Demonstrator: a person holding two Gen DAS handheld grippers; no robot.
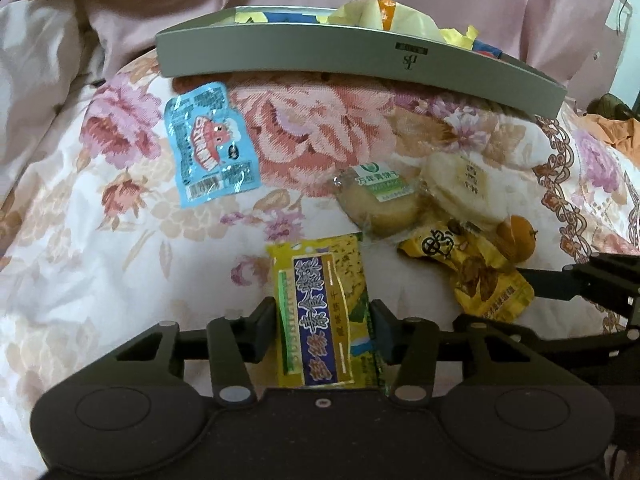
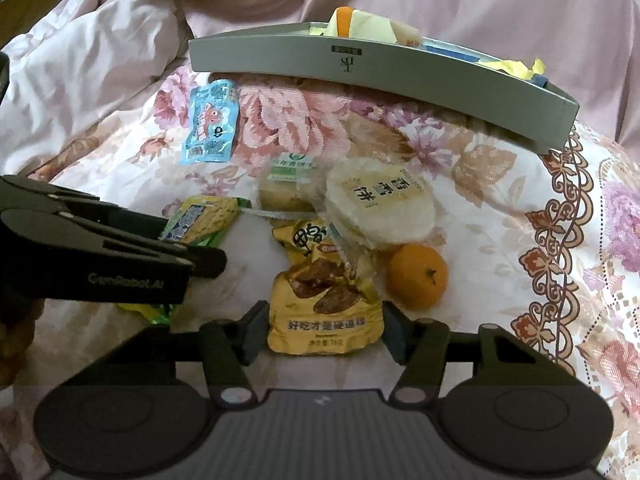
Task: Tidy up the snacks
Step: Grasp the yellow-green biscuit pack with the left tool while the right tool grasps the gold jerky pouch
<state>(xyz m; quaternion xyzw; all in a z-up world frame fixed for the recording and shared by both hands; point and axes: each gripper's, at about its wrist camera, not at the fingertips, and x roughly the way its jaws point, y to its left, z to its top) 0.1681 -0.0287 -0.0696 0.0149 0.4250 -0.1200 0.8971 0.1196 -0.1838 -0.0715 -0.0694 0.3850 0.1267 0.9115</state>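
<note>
"GenRobot.AI" is being shown on the side of the left gripper (image 2: 200,256). "万年青饼干" is being displayed on the round biscuit pack (image 1: 380,196) in front of the grey box (image 2: 384,76); beside that pack, "香雪饼" is being shown on the white rice-cracker pack (image 2: 380,208). Nearest the camera, "好吃才是硬道理" is being carried by the yellow pouch (image 2: 324,312).

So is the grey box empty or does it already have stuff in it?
Not empty. The grey box already holds yellow and blue wrappers, which show above its rim in both views. How full it is cannot be told.
</note>
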